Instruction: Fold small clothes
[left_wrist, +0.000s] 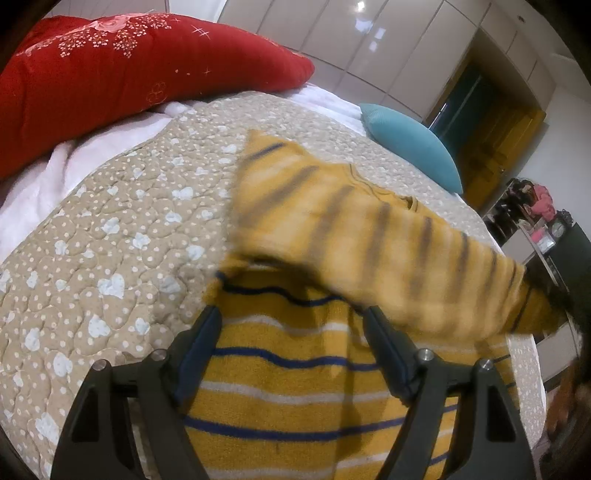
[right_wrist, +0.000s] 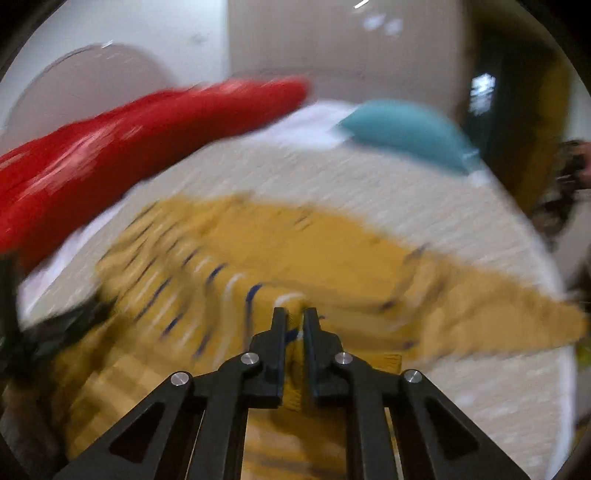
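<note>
Item: striped yellow top, on the quilt of a bed.

Left wrist view, sharp: left tongs spread wide, angled down over the top's lower part, fingers either side of the cloth, not pressing it. Beyond the tongs, a blurred fold of the top is lifted across the garment. Red pillow at the quilt's far left, teal pillow at its far right; wardrobe doors behind, shelves of clutter right of the bed.

Right wrist view, heavily blurred: right tongs pressed together, pinching a yellow edge of the top, angled down.

No legible writing.
</note>
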